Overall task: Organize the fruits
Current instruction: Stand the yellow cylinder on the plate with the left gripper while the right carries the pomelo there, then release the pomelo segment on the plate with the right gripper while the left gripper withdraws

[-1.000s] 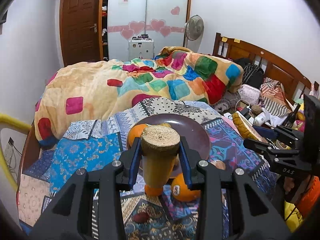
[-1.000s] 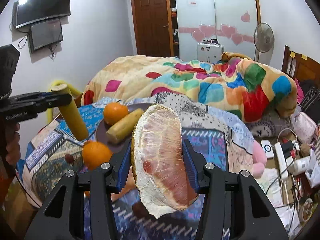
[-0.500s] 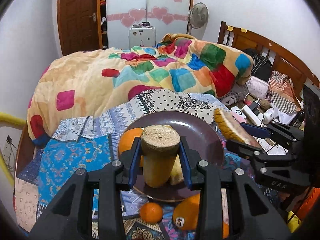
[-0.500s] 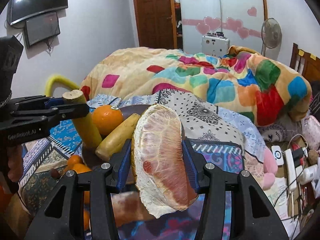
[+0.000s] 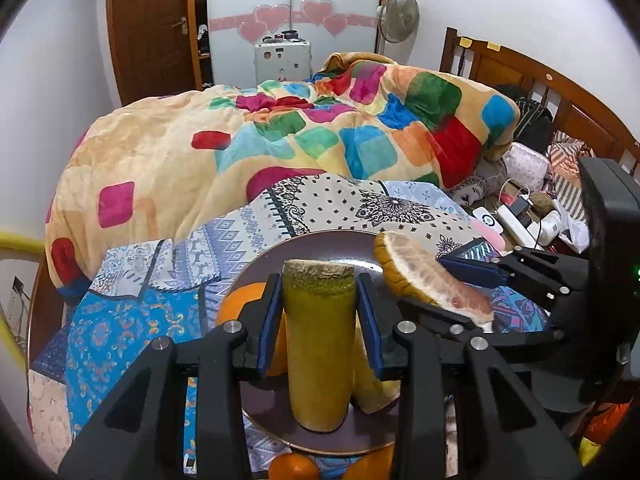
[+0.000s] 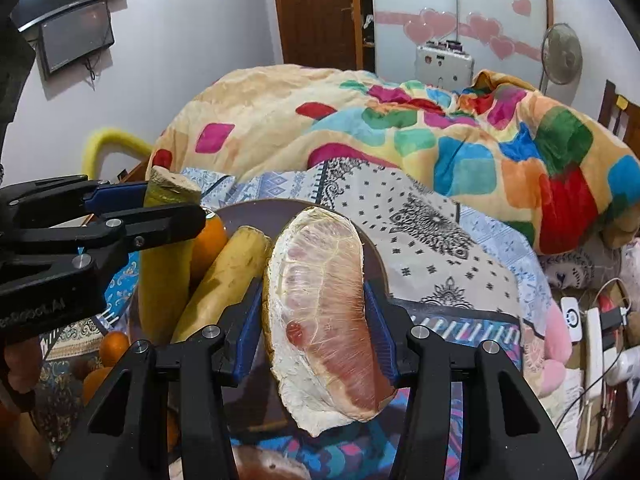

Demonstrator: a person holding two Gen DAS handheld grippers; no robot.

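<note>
My left gripper [image 5: 318, 328] is shut on a yellow-green sugarcane piece [image 5: 319, 352], held upright with its lower end over the dark brown plate [image 5: 320, 246]. It also shows in the right wrist view [image 6: 160, 280]. My right gripper [image 6: 314, 316] is shut on a peeled pomelo wedge [image 6: 320, 304], held over the plate's right side [image 6: 372, 248]; the wedge also shows in the left wrist view [image 5: 424, 276]. On the plate lie an orange [image 6: 208, 240] and a second sugarcane piece [image 6: 224, 276].
The plate sits on a patterned cloth [image 5: 120, 320] on the bed beside a colourful quilt [image 5: 320, 128]. Loose oranges [image 5: 292, 466] lie in front of the plate. Chargers and clutter [image 5: 520, 216] lie at the right. A wooden headboard [image 5: 520, 68] stands behind.
Both grippers have moved forward and down over the plate with their fruit. The loose oranges have dropped to the bottom edge of the left view.
</note>
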